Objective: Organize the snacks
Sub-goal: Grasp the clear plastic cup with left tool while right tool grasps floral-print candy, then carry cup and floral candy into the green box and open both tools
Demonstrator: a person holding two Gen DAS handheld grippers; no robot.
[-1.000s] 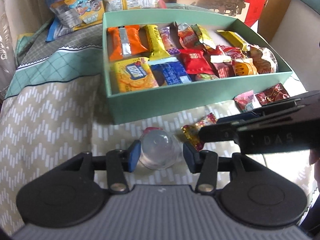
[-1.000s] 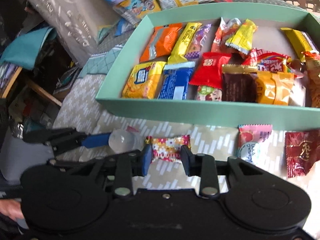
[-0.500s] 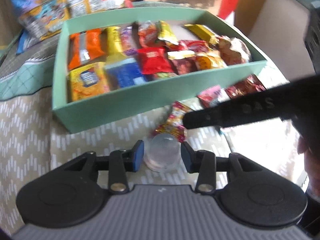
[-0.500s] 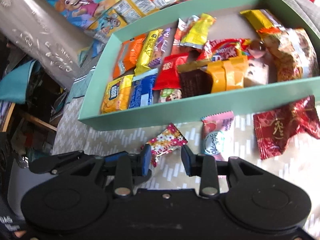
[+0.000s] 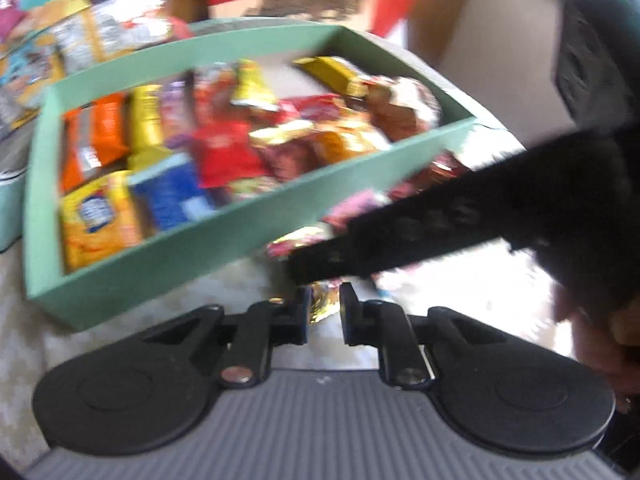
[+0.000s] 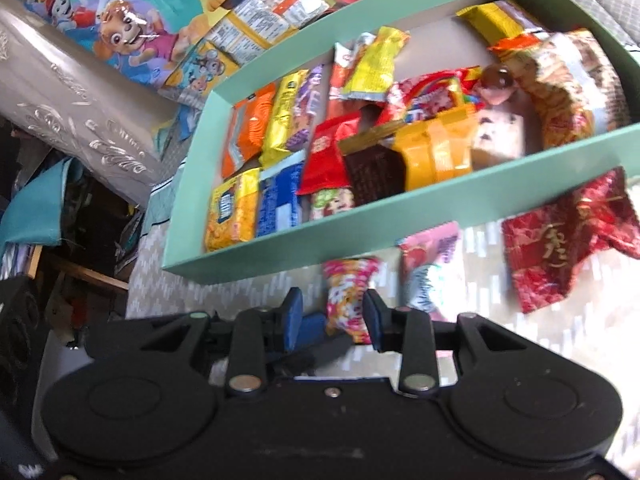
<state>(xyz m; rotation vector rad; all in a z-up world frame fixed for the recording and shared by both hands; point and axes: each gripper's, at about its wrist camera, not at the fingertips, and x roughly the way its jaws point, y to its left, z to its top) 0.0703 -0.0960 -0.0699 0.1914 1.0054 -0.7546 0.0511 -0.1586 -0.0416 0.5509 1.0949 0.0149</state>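
Note:
A pink-and-yellow flowered candy (image 6: 346, 296) lies on the patterned cloth just in front of the mint-green box (image 6: 400, 220), which is full of snack packets. My right gripper (image 6: 332, 314) is open around the candy. Its right pad is at the candy's edge and its left pad stands apart. In the blurred left wrist view, my left gripper (image 5: 323, 308) is shut on the candy's gold wrapper end (image 5: 320, 306). One blue left finger (image 6: 314, 328) shows under the right gripper. A right gripper finger (image 5: 420, 228) crosses as a black bar. No clear jelly cup is in sight.
A pink packet (image 6: 432, 276) and a red foil packet (image 6: 560, 240) lie on the cloth right of the candy. Large cartoon snack bags (image 6: 140, 20) are piled behind the box. A grey embossed roll (image 6: 72, 112) is at the left. A hand (image 5: 600, 344) holds the right gripper.
My left jaws have closed. The clear cup that sat between them is gone from view, and the candy's gold end is there instead. The candy has turned from crosswise to lengthwise between my right fingers.

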